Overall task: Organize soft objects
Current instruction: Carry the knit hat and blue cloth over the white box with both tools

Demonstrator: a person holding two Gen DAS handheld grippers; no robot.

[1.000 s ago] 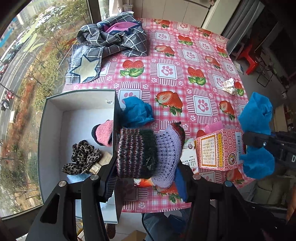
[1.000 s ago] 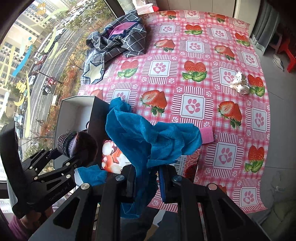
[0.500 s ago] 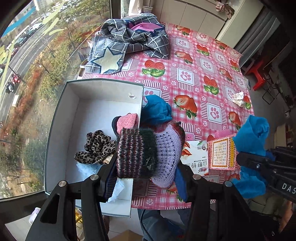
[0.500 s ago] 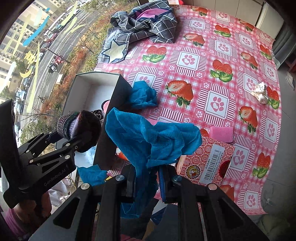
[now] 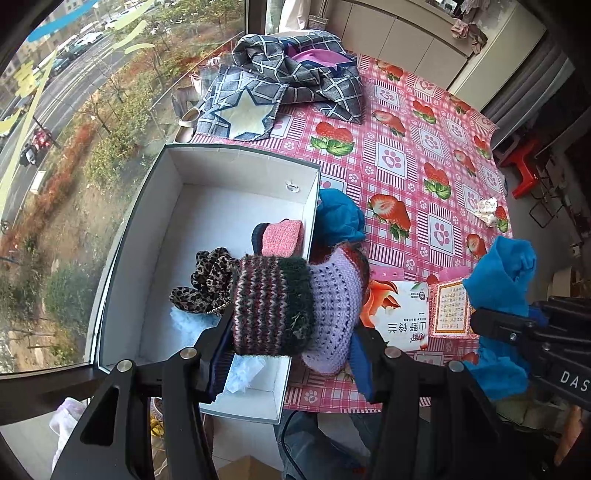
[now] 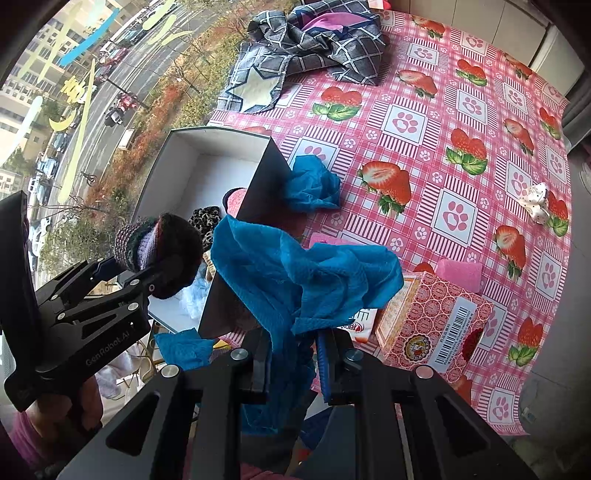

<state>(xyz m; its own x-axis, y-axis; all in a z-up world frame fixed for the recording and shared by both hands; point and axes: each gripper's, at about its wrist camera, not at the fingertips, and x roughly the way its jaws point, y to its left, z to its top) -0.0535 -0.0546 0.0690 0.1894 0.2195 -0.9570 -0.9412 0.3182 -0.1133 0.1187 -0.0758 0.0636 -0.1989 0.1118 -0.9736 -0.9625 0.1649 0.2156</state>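
A home: strawberry tablecloth (image 5: pixel 424 155), cupboards (image 5: pixel 406 33), street-view window (image 5: pixel 74 92).

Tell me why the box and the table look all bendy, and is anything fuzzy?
Left wrist view: the fisheye lens bows the white box rim and the tablecloth checks; daylight comes through the window, even, with no glare. Right wrist view: the same curving, dark rounded corners, and the blue cloth up close looks slightly soft.

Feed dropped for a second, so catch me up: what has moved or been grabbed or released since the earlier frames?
Both grippers have carried their loads toward the white box, which now sits more squarely under the left gripper. Nothing was grabbed or released. The left still clamps the knitted hat, the right gripper the blue cloth. Box contents and table items are unchanged.
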